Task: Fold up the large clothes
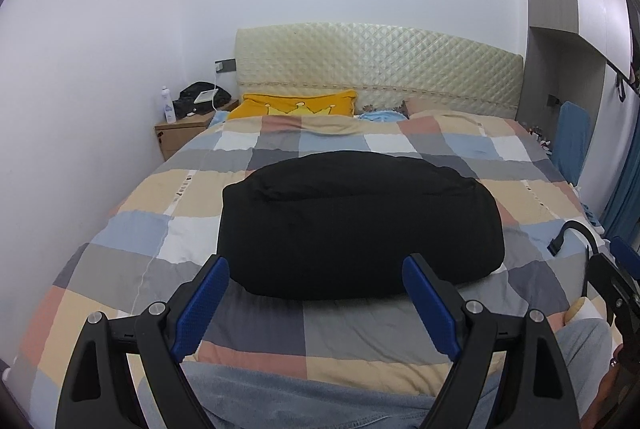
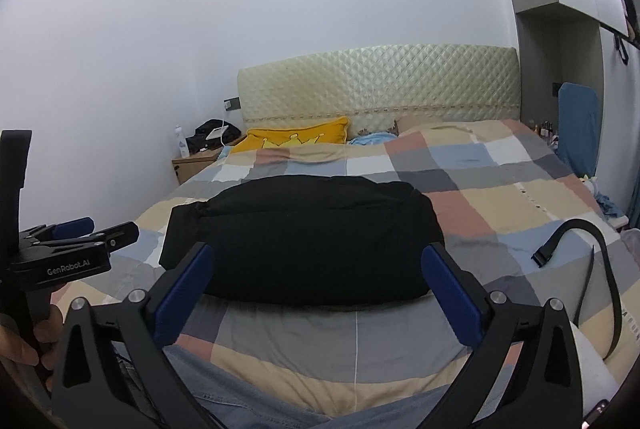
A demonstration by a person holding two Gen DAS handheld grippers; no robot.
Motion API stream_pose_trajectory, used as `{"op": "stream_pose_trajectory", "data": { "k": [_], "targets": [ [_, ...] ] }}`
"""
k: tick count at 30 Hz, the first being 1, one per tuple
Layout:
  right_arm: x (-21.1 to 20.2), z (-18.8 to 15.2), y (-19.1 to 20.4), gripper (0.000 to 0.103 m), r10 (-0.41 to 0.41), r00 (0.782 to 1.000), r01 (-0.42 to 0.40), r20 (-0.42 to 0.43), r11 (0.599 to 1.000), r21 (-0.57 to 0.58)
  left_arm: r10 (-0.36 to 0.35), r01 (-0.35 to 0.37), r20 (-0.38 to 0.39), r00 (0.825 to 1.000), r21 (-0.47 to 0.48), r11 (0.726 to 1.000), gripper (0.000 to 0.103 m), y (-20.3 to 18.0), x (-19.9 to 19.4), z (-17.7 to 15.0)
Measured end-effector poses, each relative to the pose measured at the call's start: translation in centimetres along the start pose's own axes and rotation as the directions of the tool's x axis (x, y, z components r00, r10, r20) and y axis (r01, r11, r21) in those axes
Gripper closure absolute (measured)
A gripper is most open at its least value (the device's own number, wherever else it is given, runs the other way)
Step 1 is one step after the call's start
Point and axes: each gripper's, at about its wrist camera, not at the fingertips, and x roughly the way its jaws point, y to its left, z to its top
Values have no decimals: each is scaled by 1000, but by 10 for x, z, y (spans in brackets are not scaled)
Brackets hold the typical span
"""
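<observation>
A black garment [image 1: 356, 225] lies folded into a thick rectangle on the checked quilt [image 1: 160, 229] of a bed; it also shows in the right wrist view [image 2: 304, 241]. My left gripper [image 1: 316, 265] is open and empty, held just in front of the garment's near edge. My right gripper [image 2: 318, 253] is open and empty, also just short of the near edge. The left gripper also shows at the left of the right wrist view [image 2: 80, 229]. Both grippers are apart from the cloth.
A black belt [image 2: 584, 257] lies on the quilt to the right of the garment. A yellow pillow [image 1: 296, 105] and a quilted headboard [image 1: 380, 65] are at the far end. A wooden nightstand [image 1: 180, 133] stands at far left. My jeans-clad legs [image 1: 280, 401] are below the grippers.
</observation>
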Motion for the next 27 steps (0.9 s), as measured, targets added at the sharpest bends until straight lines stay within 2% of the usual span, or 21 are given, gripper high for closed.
{"op": "stream_pose_trajectory", "data": {
  "k": [17, 27],
  "targets": [
    [13, -5, 0, 0, -24, 998, 24, -55, 1000, -1, 3, -4, -54, 999, -14, 1000, 15, 1, 8, -6],
    [14, -3, -1, 0, -30, 998, 29, -63, 1000, -10, -33, 29, -98, 995, -41, 999, 15, -4, 13, -5]
  ]
}}
